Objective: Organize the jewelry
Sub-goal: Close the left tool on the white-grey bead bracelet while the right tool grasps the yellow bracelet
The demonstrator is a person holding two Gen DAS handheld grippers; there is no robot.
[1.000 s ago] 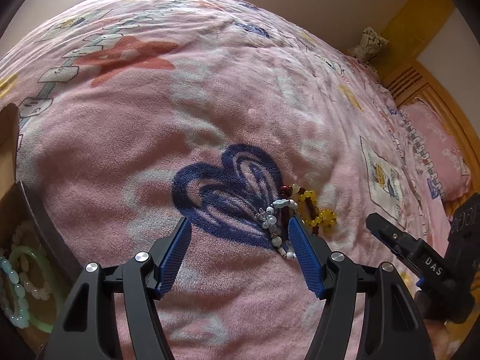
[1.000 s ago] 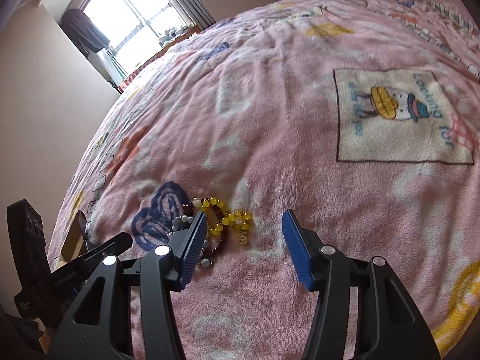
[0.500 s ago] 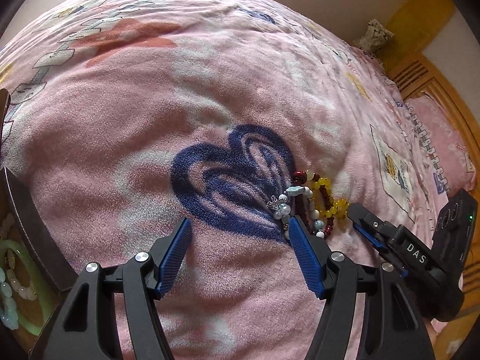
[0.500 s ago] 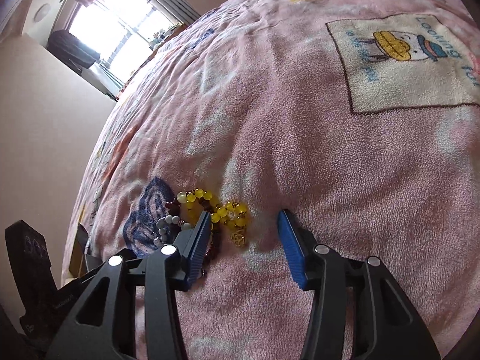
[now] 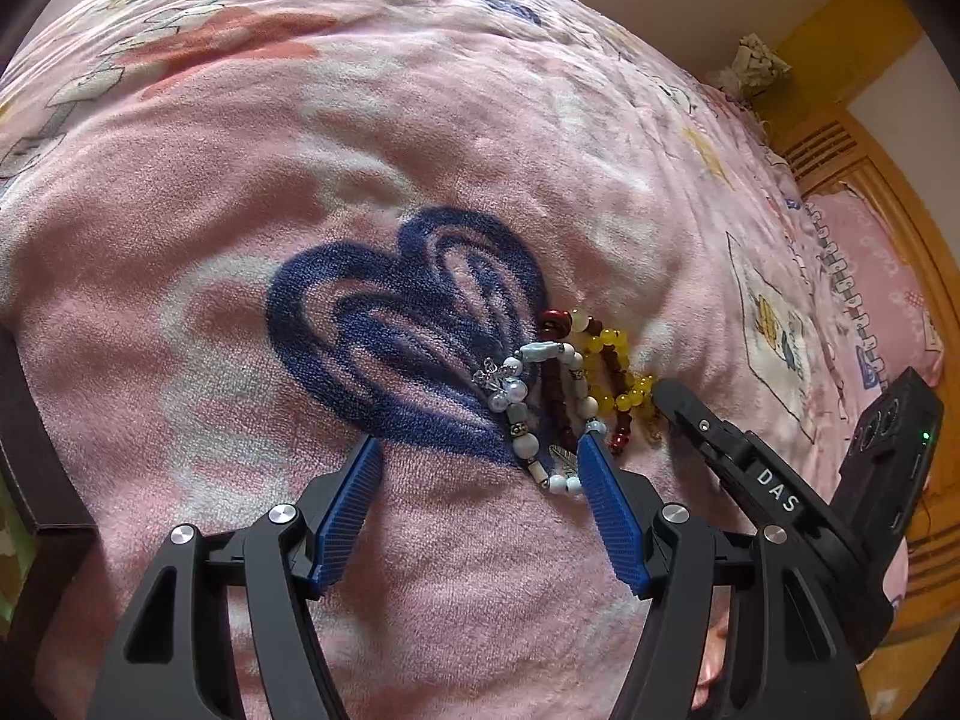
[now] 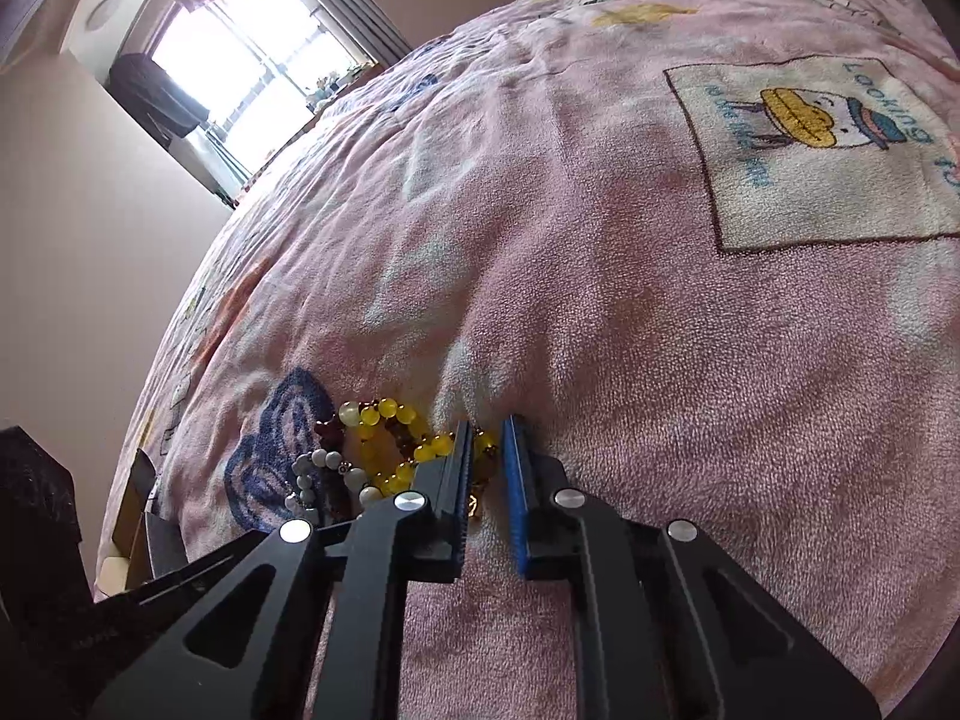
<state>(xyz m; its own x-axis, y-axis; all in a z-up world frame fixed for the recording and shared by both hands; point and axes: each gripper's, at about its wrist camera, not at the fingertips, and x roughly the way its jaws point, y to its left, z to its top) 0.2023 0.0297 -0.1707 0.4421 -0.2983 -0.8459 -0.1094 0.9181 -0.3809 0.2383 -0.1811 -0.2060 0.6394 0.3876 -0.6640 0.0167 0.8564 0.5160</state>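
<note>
At left, our left gripper [image 5: 477,459] keeps its jaws apart over the pink plush blanket [image 5: 420,138]; the pale blue-and-white beaded bracelet [image 5: 543,414] lies against its right finger. At right, our right gripper [image 6: 487,459], half open a second ago, has clamped the yellow bead bracelet [image 6: 396,438]: pick-up secured, we judge.

My pink blanket [image 5: 420,120] shows a navy heart [image 5: 408,336]. On it lie yellow beads [image 5: 624,384], dark red beads [image 5: 555,390], and pale, perhaps bluish-white, beads [image 5: 522,414]. My pads [image 5: 348,510] are blue.
</note>
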